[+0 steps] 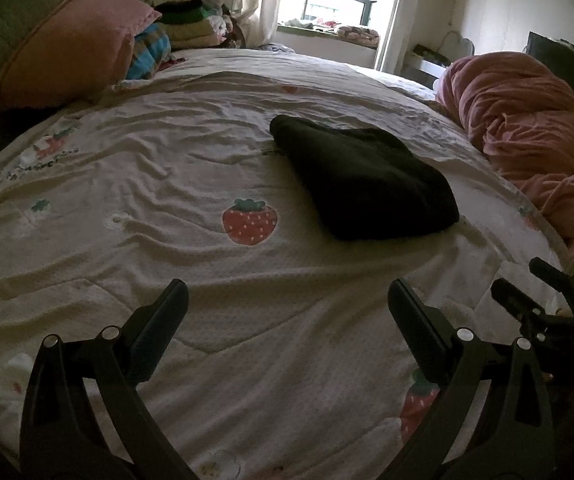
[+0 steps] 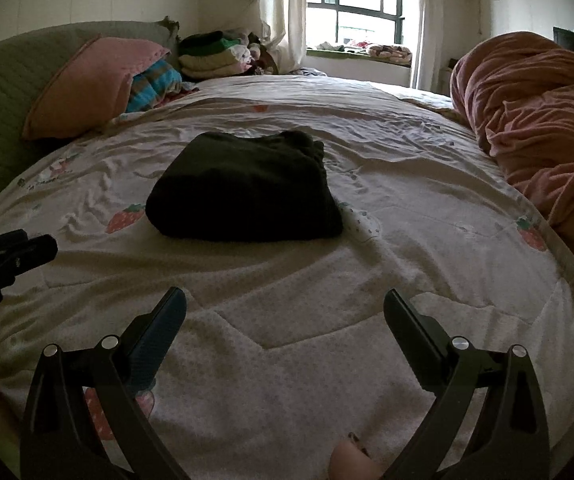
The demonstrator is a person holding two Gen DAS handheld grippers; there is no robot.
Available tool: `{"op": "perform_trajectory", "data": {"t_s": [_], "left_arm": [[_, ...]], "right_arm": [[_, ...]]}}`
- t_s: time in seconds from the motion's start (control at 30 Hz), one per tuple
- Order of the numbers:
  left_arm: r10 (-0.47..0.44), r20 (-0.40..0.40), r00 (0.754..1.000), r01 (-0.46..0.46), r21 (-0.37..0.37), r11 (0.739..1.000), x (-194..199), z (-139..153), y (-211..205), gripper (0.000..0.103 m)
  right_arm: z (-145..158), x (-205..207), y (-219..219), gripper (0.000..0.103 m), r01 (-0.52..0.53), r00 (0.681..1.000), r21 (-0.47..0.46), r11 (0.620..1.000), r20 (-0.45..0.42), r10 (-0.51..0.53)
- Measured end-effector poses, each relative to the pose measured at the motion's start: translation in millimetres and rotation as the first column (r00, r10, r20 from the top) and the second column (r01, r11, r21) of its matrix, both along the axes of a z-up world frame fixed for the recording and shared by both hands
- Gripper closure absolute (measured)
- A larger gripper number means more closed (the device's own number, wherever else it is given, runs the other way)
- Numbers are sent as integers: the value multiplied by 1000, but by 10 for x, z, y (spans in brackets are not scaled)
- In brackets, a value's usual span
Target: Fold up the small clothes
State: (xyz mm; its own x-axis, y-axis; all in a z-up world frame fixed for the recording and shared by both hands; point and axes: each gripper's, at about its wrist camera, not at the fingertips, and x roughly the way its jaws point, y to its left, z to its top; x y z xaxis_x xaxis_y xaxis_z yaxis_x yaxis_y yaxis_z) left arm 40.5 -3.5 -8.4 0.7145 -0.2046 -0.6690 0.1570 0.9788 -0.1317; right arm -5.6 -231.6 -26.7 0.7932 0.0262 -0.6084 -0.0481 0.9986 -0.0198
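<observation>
A dark, nearly black garment (image 1: 367, 180) lies folded into a thick rectangle on the strawberry-print bedspread (image 1: 167, 184); in the right wrist view the same garment (image 2: 247, 192) sits centre-left. My left gripper (image 1: 287, 300) hovers open over the bedspread, short of the garment and to its left, holding nothing. My right gripper (image 2: 285, 308) is open too, nearer than the garment with bare bedspread (image 2: 407, 220) between its fingers. The right gripper's fingers (image 1: 527, 296) show at the right edge of the left wrist view. The left gripper's fingers (image 2: 11, 256) show at the right wrist view's left edge.
A pink pillow (image 1: 67, 48) leans on a green headboard (image 2: 7, 92) at the left. Folded clothes (image 2: 211, 56) are stacked at the far corner. A bunched pink duvet (image 2: 535, 120) fills the right side. A window (image 2: 359, 4) is behind. A fingertip (image 2: 351, 464) shows at the bottom.
</observation>
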Motion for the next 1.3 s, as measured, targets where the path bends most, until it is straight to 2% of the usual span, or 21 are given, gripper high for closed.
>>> {"op": "perform_trajectory", "data": {"t_s": [1.3], "left_arm": [[17, -4, 1000, -17, 10, 1000, -49, 27, 46, 9]], "right_arm": [[5, -31, -22, 5, 11, 1000, 3, 1000, -16, -11]]}}
